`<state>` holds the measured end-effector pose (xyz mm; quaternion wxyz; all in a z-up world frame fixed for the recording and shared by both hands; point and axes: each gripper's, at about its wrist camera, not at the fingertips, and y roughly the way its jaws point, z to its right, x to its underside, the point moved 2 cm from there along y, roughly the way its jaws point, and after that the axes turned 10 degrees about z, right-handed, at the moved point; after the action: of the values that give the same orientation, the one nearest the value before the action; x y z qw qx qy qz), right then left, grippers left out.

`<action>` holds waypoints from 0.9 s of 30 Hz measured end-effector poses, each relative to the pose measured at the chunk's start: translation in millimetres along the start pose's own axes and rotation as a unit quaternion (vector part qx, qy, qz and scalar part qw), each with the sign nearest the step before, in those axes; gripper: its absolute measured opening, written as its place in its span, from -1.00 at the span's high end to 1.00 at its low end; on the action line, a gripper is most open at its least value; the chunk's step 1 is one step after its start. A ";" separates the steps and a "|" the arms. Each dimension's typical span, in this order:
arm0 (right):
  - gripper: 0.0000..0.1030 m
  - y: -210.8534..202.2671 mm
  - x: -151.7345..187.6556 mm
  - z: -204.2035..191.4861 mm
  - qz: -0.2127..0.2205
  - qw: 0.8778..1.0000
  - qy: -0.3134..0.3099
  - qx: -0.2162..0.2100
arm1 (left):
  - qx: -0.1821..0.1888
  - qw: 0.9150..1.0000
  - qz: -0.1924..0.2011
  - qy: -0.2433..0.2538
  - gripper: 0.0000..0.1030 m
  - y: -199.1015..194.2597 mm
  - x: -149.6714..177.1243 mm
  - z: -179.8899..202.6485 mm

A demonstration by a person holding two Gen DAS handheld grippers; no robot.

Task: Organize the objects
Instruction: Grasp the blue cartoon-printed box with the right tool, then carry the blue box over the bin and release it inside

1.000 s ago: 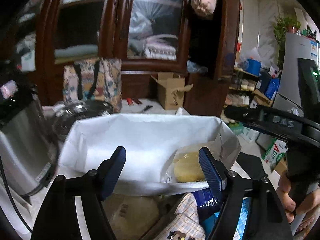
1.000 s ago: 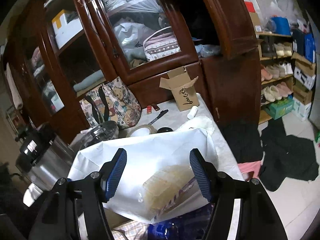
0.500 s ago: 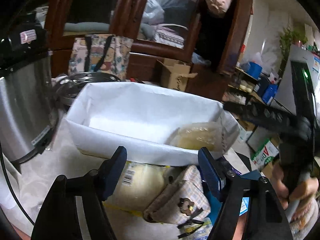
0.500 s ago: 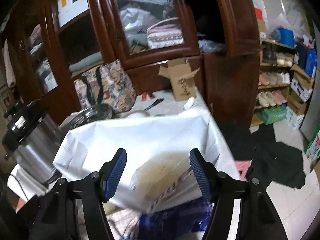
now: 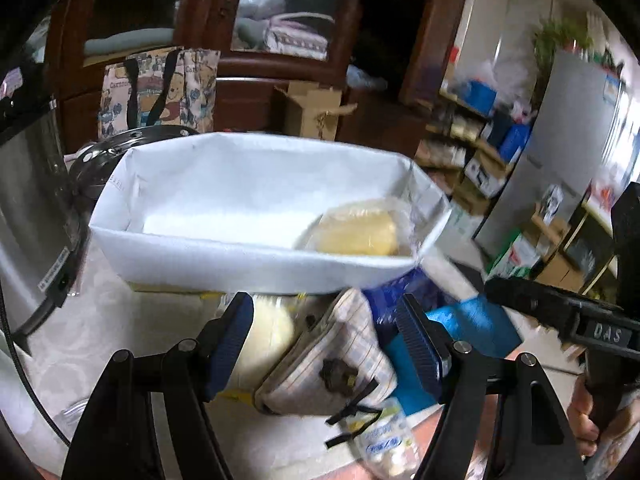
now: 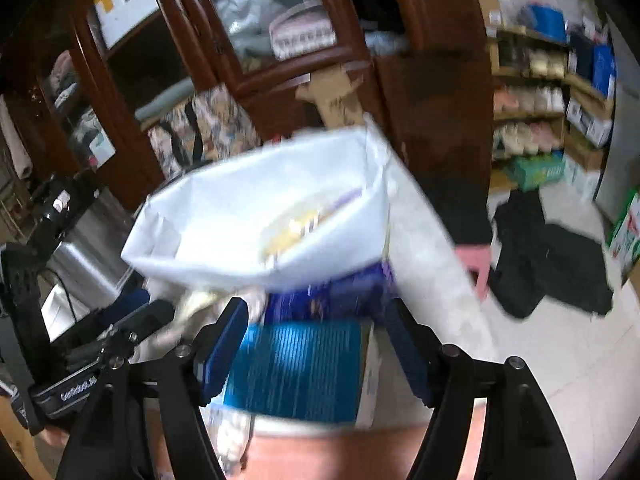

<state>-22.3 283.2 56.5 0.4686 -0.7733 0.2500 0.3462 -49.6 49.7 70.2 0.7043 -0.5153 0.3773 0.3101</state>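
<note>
Pulled back from the white bin [image 5: 224, 216] since a second ago, so the loose heap below it now fills the lower frame: checked pouch [image 5: 332, 360], blue box [image 6: 296, 364]. Probably choosing the next item; one yellow packet [image 5: 356, 236] sits at the bin's right end. Left gripper [image 5: 328, 344] spread and empty astride the pouch at lower centre; right gripper [image 6: 316, 344] likewise spread, empty, over the blue box.

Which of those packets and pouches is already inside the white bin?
Only the yellow packet in clear wrap, at the right end of the white bin. The checked pouch and the blue box lie outside, in front of it.
</note>
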 end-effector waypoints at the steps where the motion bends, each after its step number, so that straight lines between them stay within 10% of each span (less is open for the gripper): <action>1: -0.36 3.0 4.2 0.1 -0.015 1.000 0.002 -0.004 | -0.001 1.000 -0.005 0.006 -0.41 -0.1 1.0 -0.8; 9: -0.51 9.1 13.8 -7.9 -0.039 0.999 0.006 0.004 | 0.028 0.995 -0.084 0.052 -0.41 15.0 28.2 11.2; 18: -0.98 24.9 18.0 -33.8 -0.078 0.995 -0.044 0.044 | 0.011 0.993 -0.085 0.084 -0.36 23.2 37.4 28.9; 27: -1.00 42.4 15.2 -43.1 -0.119 0.986 -0.069 0.092 | 0.014 0.993 -0.083 0.081 -0.31 26.5 38.3 28.3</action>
<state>-29.8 225.1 35.3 0.5919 -0.7252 0.1548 0.3159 -45.5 86.0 29.8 0.7017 -0.5587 0.3930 0.2025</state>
